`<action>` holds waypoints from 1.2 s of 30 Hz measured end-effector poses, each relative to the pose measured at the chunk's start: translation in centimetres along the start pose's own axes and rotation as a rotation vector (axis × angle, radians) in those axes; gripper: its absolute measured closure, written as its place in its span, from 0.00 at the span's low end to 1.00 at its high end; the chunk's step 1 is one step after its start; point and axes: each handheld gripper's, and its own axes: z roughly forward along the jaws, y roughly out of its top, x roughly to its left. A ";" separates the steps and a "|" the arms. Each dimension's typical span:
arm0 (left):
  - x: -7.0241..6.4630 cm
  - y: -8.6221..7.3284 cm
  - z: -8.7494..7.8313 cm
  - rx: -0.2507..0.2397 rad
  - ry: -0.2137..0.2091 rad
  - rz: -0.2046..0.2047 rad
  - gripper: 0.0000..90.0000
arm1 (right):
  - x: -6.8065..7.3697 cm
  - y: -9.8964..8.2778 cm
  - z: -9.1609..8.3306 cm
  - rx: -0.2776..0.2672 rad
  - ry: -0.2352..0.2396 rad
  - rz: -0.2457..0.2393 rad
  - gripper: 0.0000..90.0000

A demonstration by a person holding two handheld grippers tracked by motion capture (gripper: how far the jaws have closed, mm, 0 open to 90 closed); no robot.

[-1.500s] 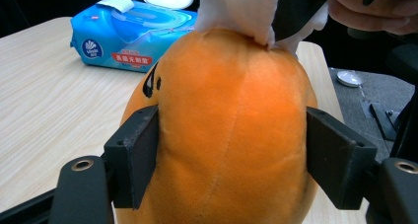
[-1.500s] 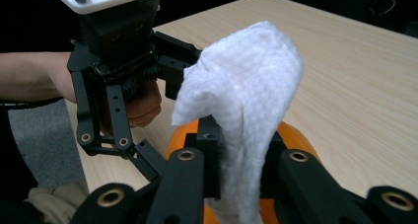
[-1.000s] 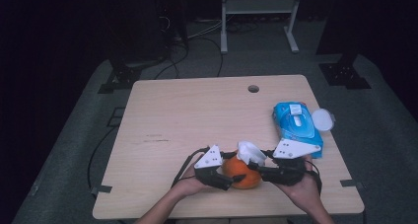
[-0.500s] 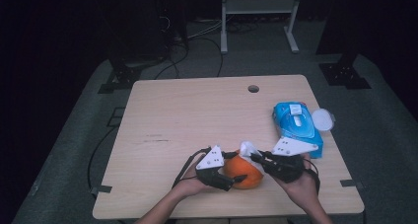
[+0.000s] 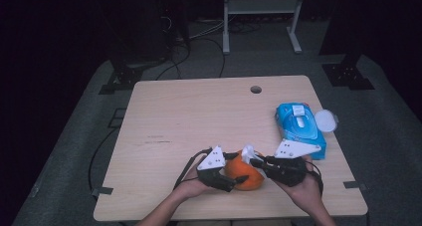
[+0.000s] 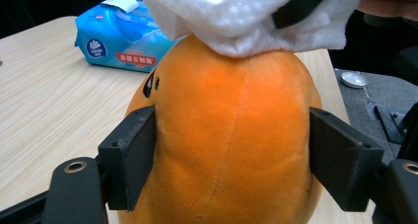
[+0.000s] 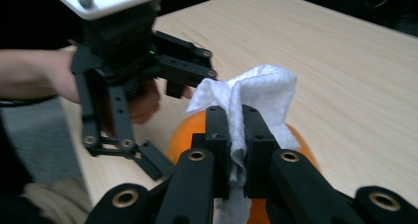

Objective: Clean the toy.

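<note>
Across the lower half of the high view lies the wooden table (image 5: 199,126), the largest item in the scene. At its right edge rests a blue wet-wipe pack (image 5: 300,128), with a round white lid (image 5: 326,120) just beside it, off toward the right of the frame. Both are well apart from the work zone at the bottom centre of the frame.

At bottom centre sits the orange plush toy (image 5: 244,172), upright on the table near its front edge, between the two hand-held grippers.

Change since the earlier frames: a second ago the right gripper (image 5: 258,162) held its jaws apart around a white wipe (image 5: 247,153) on top of the toy. The jaws have since clamped together. In the right gripper view the two black pads stand pressed flat against a fold of the wipe (image 7: 246,98), with the loose remainder draped over the crown of the toy (image 7: 190,130). Judgement: the wipe is now secured, so a wiping stroke over the plush surface is ready to begin.

The left gripper (image 5: 238,178) has its jaws partly spread, one on each flank of the toy. In the left gripper view both pads touch the orange fabric (image 6: 231,145) at mid-height; the jaws have just been opening slightly, yet contact remains. Judgement: this gripper steadies the toy while the wipe (image 6: 231,17) bears on its top.
</note>
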 end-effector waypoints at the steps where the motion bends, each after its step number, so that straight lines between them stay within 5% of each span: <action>1: 0.0 -0.1 0.0 -0.006 -0.003 -0.007 0.27 | -0.4 -0.1 -0.1 -0.004 -0.011 0.013 0.93; 6: 0.1 -0.1 -0.1 -0.004 -0.007 -0.004 0.27 | -4.2 -2.9 -0.1 0.058 -0.093 0.141 0.93; 8: 0.1 -0.1 0.0 -0.005 -0.006 -0.005 0.27 | -4.6 -3.3 -0.2 0.049 -0.063 0.174 0.93; 16: -0.2 0.0 0.4 -0.006 0.006 0.001 0.27 | -0.8 -0.2 -0.1 -0.013 0.089 0.076 0.93; 19: -0.2 0.0 0.2 -0.005 0.015 -0.002 0.27 | -0.6 -0.1 0.0 -0.001 0.069 0.047 0.93; 22: -0.2 0.1 0.3 -0.009 0.022 -0.008 0.27 | -2.8 -1.3 -0.5 0.006 0.010 0.107 0.93; 25: -0.2 0.0 0.6 -0.011 0.015 -0.009 0.25 | -3.8 -2.1 -0.7 0.017 0.010 0.157 0.93; 32: -0.4 0.0 0.9 -0.009 0.023 -0.013 0.23 | -0.2 -0.3 0.5 0.021 0.102 0.075 0.93; 36: -0.7 0.2 0.8 -0.008 0.017 -0.020 0.22 | 0.9 0.0 1.4 0.044 0.066 0.010 0.93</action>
